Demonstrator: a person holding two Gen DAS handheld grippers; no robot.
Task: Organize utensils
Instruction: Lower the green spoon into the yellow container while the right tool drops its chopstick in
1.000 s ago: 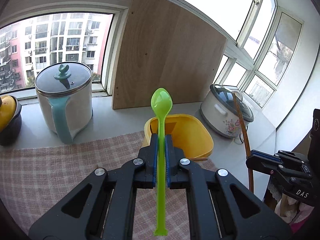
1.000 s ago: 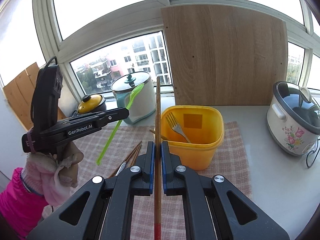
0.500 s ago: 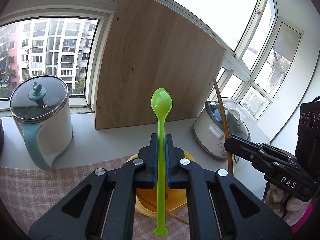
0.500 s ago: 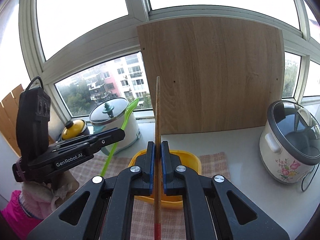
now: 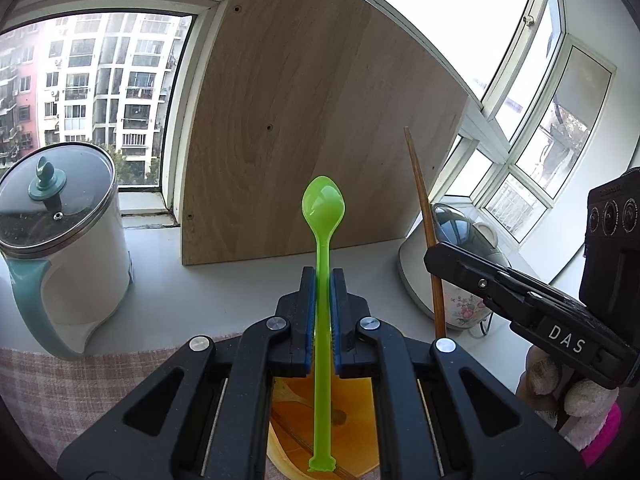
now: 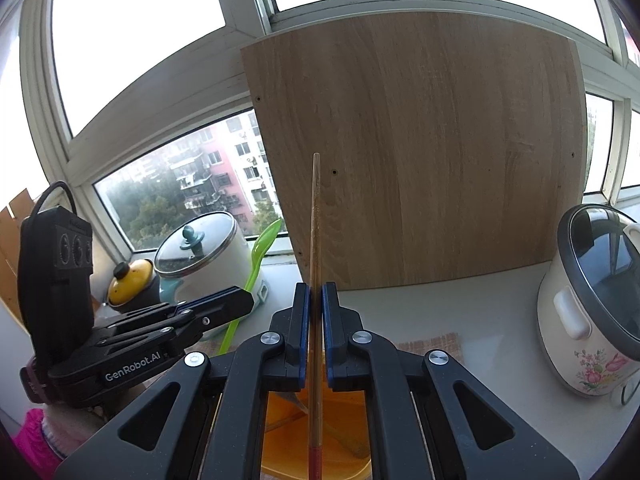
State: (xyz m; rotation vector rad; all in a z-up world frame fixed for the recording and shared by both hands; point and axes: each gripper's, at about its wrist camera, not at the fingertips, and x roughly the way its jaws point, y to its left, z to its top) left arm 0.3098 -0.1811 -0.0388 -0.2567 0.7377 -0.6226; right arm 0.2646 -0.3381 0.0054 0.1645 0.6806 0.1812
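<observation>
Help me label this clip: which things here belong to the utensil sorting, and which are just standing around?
In the job:
left gripper, shut on the green spoon
right gripper, shut on the chopstick
yellow bin below both

Standing around:
kettle
rice cooker
wood board
yellow pot
checked cloth
</observation>
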